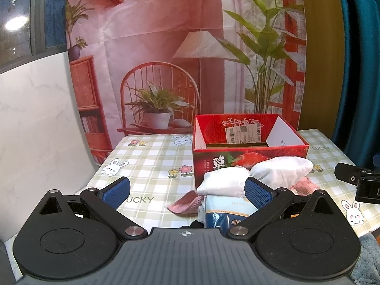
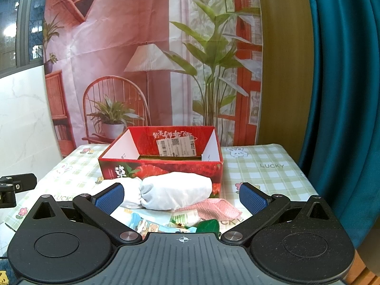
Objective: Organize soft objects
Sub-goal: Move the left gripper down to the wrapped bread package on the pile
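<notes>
I see a glossy printed cardboard box (image 2: 161,169), a soft white cloth bundle (image 2: 175,193) on a nubby pink woven cloth (image 2: 219,209), shiny plastic packets (image 2: 152,223), and my matt black plastic grippers' ribbed blue pads (image 2: 254,200).

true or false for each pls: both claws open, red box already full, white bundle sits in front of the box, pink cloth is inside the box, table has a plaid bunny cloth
1. Both the left claw and the right claw are open: true.
2. The red box is full: false, no soft object shows inside it.
3. The white bundle lies in front of the box: true.
4. The pink cloth is in the box: false, it lies on the table beside the bundle.
5. The tablecloth is plaid with bunnies: true.
</notes>
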Demonstrator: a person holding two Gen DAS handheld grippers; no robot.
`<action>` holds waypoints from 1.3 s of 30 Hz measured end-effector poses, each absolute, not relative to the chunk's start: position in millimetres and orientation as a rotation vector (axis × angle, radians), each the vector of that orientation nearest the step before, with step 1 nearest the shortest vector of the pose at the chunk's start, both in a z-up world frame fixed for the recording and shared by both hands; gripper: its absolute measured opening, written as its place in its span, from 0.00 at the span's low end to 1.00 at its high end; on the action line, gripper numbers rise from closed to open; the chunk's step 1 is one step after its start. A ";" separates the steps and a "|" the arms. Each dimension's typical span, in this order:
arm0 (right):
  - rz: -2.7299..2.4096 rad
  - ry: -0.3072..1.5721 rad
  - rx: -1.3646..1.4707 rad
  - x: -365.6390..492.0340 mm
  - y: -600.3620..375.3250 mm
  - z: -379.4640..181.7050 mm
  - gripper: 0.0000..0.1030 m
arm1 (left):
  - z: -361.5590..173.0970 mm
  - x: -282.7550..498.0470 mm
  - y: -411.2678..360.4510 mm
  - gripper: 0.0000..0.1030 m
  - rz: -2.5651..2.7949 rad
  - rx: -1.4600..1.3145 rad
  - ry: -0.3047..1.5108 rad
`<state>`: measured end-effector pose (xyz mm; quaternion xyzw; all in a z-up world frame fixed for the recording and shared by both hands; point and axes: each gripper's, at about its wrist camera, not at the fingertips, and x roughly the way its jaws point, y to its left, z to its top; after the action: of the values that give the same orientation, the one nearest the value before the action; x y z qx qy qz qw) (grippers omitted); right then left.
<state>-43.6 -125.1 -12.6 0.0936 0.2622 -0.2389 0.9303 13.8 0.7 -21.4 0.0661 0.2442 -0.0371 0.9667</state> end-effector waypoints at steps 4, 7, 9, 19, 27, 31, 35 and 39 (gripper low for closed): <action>-0.486 0.536 0.193 -42.8 -125.2 -11.1 1.00 | -21.5 14.3 1.4 1.00 -0.102 0.125 0.487; -0.465 0.520 0.212 -45.1 -127.2 -15.6 1.00 | -24.4 16.2 2.7 1.00 -0.114 0.109 0.481; -0.449 0.510 0.223 -47.2 -129.6 -20.1 1.00 | -26.8 19.1 3.4 1.00 -0.125 0.094 0.479; -0.392 0.583 0.247 -43.6 -143.6 -65.0 1.00 | -57.7 49.2 -12.7 0.93 -0.231 0.106 0.562; -0.341 0.715 0.269 -35.9 -149.8 -104.9 1.00 | -101.1 76.5 -36.2 0.86 -0.360 0.156 0.670; -0.286 0.773 0.282 -32.9 -151.9 -121.1 0.89 | -119.8 89.4 -45.9 0.83 -0.408 0.152 0.711; -0.224 0.832 0.284 -27.2 -149.4 -134.5 0.81 | -132.9 97.4 -53.4 0.79 -0.444 0.130 0.738; -0.172 0.869 0.283 -19.3 -146.8 -146.2 0.74 | -143.5 102.7 -58.6 0.72 -0.485 0.109 0.761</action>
<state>-19.3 -146.8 -146.2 0.1363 0.4189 -0.0830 0.8939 102.7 -58.6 -143.5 0.0528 0.3675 -0.2342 0.8985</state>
